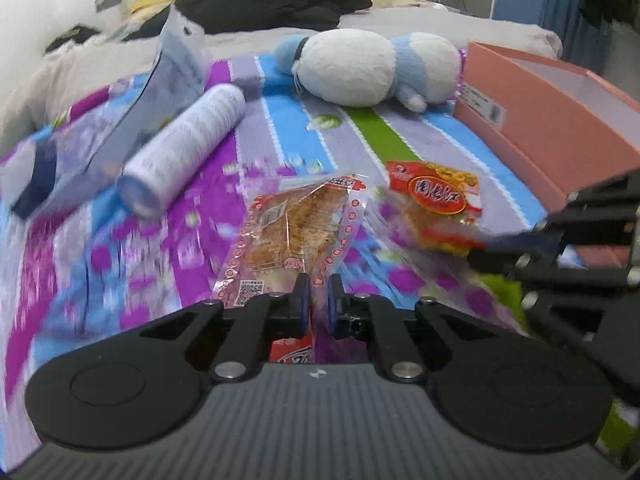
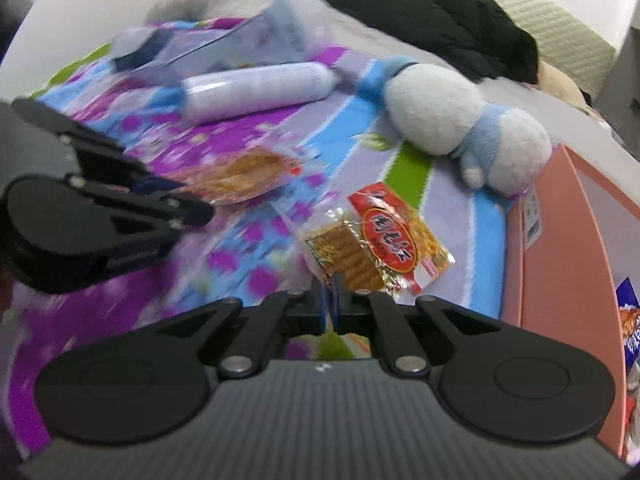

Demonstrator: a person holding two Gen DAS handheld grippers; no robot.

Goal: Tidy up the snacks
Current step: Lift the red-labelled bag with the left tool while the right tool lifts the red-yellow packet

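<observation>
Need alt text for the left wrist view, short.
The left gripper is shut on the edge of a clear snack packet above a striped blanket. A second, red-labelled snack packet sits in the right gripper near a pink box. Behind lie a white tube and a plush toy.

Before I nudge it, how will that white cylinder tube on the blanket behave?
The white tube lies on its side on the striped blanket, so it will probably roll. It looks rigid, likely keeping its shape. The soft blanket may slow the rolling.
</observation>
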